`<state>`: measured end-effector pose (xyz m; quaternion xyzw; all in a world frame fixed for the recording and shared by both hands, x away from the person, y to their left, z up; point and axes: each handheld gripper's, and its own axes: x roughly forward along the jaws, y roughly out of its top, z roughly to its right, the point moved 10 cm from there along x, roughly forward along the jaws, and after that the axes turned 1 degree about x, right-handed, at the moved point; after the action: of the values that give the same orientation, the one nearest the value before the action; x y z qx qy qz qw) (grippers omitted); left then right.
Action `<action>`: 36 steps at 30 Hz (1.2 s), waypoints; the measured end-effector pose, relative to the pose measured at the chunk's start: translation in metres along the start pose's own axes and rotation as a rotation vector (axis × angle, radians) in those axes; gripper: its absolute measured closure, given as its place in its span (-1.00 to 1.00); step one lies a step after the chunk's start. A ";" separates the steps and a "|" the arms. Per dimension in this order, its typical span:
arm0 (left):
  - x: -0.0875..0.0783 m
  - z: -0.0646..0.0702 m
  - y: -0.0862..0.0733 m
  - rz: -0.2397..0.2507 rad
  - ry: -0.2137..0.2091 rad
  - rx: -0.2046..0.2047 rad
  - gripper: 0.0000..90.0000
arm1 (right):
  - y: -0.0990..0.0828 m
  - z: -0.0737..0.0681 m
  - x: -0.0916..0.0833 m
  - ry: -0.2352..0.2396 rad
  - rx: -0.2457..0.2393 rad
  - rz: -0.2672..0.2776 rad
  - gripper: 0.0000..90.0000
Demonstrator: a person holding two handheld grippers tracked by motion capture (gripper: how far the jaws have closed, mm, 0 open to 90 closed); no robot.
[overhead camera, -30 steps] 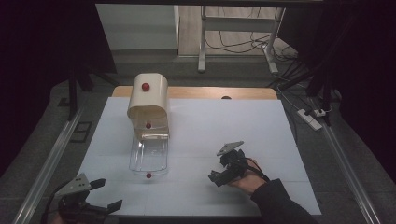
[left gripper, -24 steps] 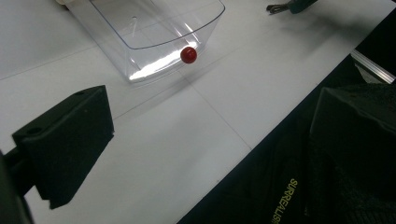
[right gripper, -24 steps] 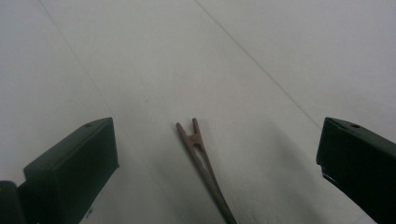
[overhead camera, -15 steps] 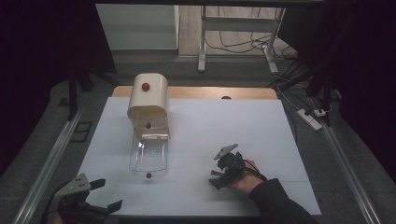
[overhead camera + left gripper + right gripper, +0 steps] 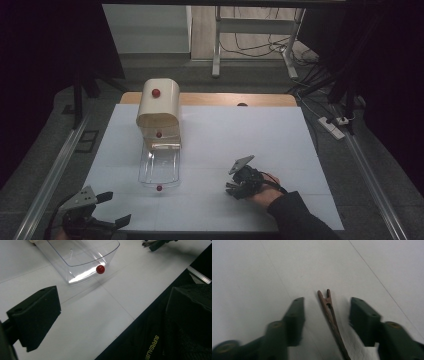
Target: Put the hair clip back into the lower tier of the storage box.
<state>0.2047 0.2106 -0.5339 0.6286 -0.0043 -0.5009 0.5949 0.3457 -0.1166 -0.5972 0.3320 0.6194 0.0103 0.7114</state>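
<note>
A thin brown two-pronged clip (image 5: 331, 314) lies flat on the white table. My right gripper (image 5: 326, 312) stands open with one jaw on either side of it, not touching it. In the high view that right gripper (image 5: 231, 190) sits low on the table's near right, held by a hand in a dark sleeve. A cream box (image 5: 159, 107) with a red knob stands at the back left. A clear drawer (image 5: 160, 167) is pulled out of it toward me, ending in a red knob (image 5: 100, 269). My left gripper (image 5: 117, 207) hangs open and empty over the front left edge.
The white table top (image 5: 250, 135) has faint seam lines. A crumpled bit of white paper (image 5: 362, 352) lies under the clip's near end. Metal rails (image 5: 50, 175) flank the table, with a power strip (image 5: 332, 125) and cables at the back right.
My right gripper has slid a little nearer to me and lower onto the table. The left gripper, box and drawer have not moved.
</note>
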 end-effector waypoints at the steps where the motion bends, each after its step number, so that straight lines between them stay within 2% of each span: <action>1: 0.000 0.000 0.000 0.000 0.000 0.001 -1.00 | 0.000 0.001 -0.001 -0.002 0.000 -0.004 0.28; 6: 0.000 0.000 0.000 0.000 -0.004 0.000 -1.00 | -0.003 0.001 -0.004 0.013 -0.024 -0.014 0.83; 10: 0.000 0.001 0.000 -0.001 -0.004 -0.002 -1.00 | -0.003 0.001 -0.004 0.004 -0.047 -0.024 0.84; 20: 0.001 0.001 0.000 -0.002 -0.003 -0.003 -1.00 | -0.002 -0.002 -0.007 0.037 0.004 -0.026 0.87; 28: 0.001 0.001 0.000 -0.003 -0.004 -0.002 -1.00 | 0.000 0.005 -0.012 0.019 0.031 -0.001 0.93; 29: 0.001 0.001 0.000 -0.004 -0.004 -0.002 -1.00 | 0.000 0.006 -0.012 0.030 0.040 0.006 0.93; 31: 0.001 0.001 0.000 -0.006 -0.004 -0.002 -1.00 | 0.001 0.007 -0.011 0.040 0.049 0.020 0.88; 33: 0.001 0.001 0.000 -0.007 -0.004 -0.002 -1.00 | 0.003 0.008 -0.009 0.046 0.070 0.043 0.63; 36: 0.001 0.001 0.000 -0.009 -0.004 -0.002 -1.00 | 0.005 0.007 -0.004 0.051 0.075 0.041 0.53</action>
<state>0.2047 0.2094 -0.5348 0.6270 -0.0020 -0.5047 0.5934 0.3530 -0.1176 -0.5916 0.3705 0.6304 0.0103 0.6820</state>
